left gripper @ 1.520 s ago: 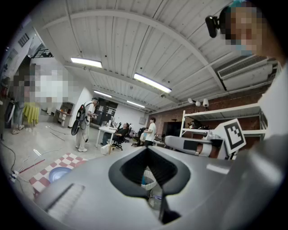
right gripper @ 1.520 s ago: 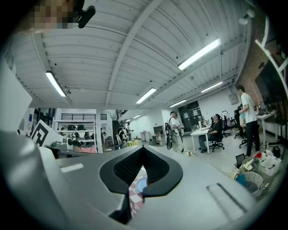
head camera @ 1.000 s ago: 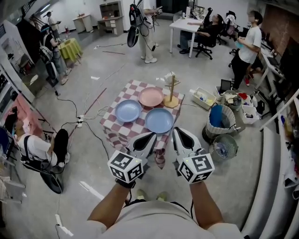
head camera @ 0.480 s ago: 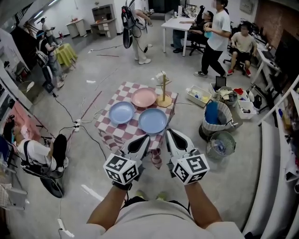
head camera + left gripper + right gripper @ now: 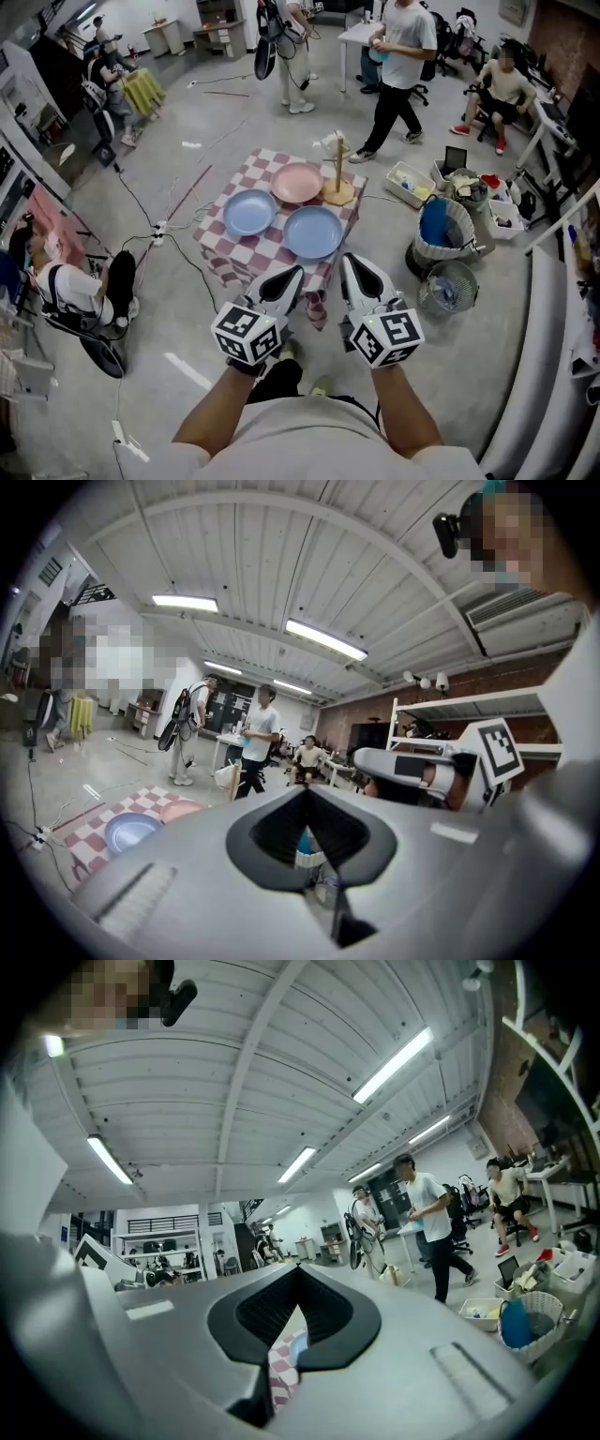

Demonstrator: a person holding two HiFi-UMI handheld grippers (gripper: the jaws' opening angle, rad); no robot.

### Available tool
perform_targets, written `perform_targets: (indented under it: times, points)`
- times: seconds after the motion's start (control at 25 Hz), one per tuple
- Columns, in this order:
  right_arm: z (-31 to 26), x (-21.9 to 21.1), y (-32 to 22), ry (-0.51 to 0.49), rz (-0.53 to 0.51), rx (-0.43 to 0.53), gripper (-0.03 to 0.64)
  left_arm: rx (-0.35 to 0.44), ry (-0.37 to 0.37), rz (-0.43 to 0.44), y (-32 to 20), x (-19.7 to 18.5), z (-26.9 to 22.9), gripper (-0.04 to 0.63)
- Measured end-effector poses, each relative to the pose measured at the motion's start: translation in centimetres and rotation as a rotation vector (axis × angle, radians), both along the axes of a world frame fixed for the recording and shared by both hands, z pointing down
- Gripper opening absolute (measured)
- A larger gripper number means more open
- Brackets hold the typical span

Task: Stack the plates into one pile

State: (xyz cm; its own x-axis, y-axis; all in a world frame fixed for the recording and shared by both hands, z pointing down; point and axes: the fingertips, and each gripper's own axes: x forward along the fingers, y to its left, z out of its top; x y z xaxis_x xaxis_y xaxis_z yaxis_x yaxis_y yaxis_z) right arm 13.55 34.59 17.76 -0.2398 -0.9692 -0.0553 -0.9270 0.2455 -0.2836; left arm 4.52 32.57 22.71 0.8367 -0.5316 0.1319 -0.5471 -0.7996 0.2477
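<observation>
Head view: pink plate (image 5: 298, 182), left blue plate (image 5: 250, 213) and near blue plate (image 5: 313, 232) lie separate on the checked surface (image 5: 269, 251), nothing stacked. I hold the left hand-held gripper (image 5: 290, 274) and right hand-held gripper (image 5: 352, 268) short of it, likely pre-approach. Left gripper view: tips together, empty. Right gripper view: same, gripping nothing.
</observation>
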Motion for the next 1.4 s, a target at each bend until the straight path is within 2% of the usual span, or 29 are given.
perform_targets:
  times: [0.24, 0.6, 0.88, 1.04, 1.4]
  points:
    - [1.0, -0.6, -3.2, 0.009, 0.001, -0.020, 0.009, -0.024, -0.001, -0.026, -3.4, -1.0, 1.7, 0.006]
    - [3.2, -1.5, -12.8, 0.014, 0.030, -0.074, 0.009, -0.054, -0.046, -0.033, -12.8, -2.1, 5.0, 0.006]
    - [5.9, -2.3, -20.0, 0.023, 0.065, -0.138, 0.009, -0.099, -0.090, 0.010, -20.1, -2.3, 8.5, 0.006]
    - [7.6, -3.2, -22.3, 0.033, 0.084, -0.178, 0.009, -0.141, -0.109, 0.034, -22.7, -2.7, 11.2, 0.006]
    - [10.2, -2.8, -25.7, 0.035, 0.102, -0.225, 0.008, -0.244, -0.157, 0.018, -26.5, -2.8, 17.4, 0.006]
